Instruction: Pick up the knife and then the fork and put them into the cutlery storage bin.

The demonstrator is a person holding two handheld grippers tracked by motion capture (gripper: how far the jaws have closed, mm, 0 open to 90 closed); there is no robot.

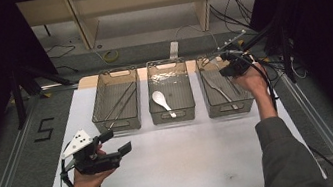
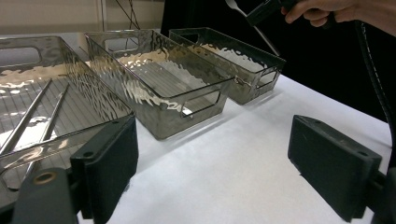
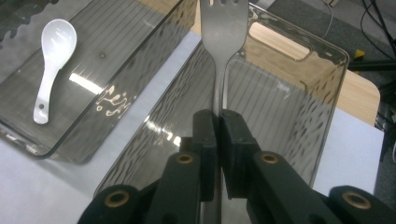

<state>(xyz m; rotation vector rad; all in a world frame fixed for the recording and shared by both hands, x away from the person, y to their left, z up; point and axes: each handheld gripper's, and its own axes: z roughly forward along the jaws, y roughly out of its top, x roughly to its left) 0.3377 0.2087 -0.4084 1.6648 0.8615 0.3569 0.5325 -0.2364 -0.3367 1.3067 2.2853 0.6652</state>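
Sticking up from the clenched right tool [image 3: 218,122], a fork [image 3: 223,28] over the right-hand bin [image 3: 303,100].

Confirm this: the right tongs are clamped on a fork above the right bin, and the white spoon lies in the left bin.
Not quite. The white spoon lies in the middle bin, as the high view shows. The rest holds: the right tongs are clamped on the fork above the right bin.

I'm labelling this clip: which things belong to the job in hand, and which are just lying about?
In the job:
- right gripper, shut on the fork
- right bin, below it

Lying about:
- left gripper, open, holding nothing
- middle bin with white spoon
- left bin with chopsticks
- table
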